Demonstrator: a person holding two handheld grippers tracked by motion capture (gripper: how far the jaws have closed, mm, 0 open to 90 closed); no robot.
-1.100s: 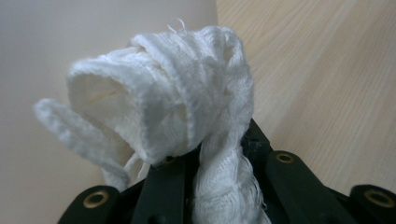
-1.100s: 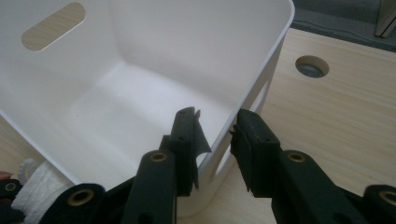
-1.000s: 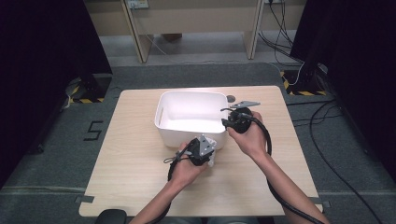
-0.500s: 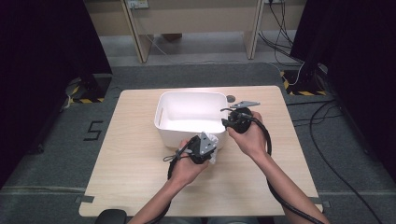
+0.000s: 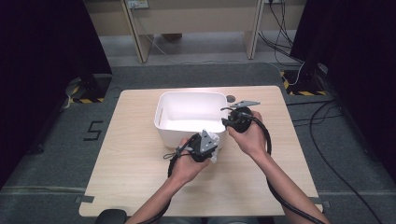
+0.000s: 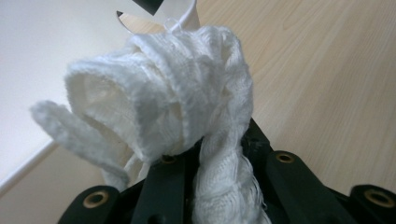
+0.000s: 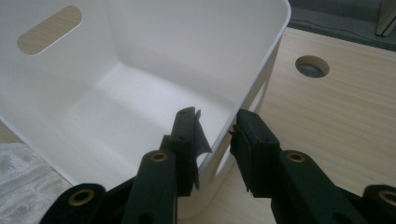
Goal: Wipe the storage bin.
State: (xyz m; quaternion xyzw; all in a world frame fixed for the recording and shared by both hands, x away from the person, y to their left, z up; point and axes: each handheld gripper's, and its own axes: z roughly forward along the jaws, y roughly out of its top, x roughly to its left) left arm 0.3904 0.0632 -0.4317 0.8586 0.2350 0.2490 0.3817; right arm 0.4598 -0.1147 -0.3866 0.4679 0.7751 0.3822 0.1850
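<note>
Two handheld grippers worked at a pale wooden table (image 5: 126,186), with a person's forearms coming in from the near edge. Nearest the person, the left gripper (image 5: 211,150) sat just in front of the near wall of a white plastic bin (image 5: 161,122). Its jaws were clenched on a bunched white cloth (image 6: 177,98), a loose-knit rag whose folds spilled up and over the black jaws in the left gripper view; in the high view a small pale wad of it (image 5: 214,148) showed at the gripper's tip, close against the bin's near right corner. The cloth hung clear of the tabletop, as far as could be told, and lay outside the bin.

Slightly farther and to the right, the right gripper (image 7: 212,128) straddled the bin's right wall, one jaw inside and one outside. The jaws stood partly apart about the rim (image 7: 275,42), and whether the pads actually pressed on the plastic could not be told. The bin's floor looked bare, with an oval handle slot (image 7: 49,29) in its opposite wall. Beyond the bin, a round cable hole (image 5: 230,98) sat near the table's far edge.

By the look of it, the step in hand was carrying the cloth to the bin while the right hand steadied it. The next move would call for lifting the cloth above the near rim, moving it over the open bin, and only then releasing.
</note>
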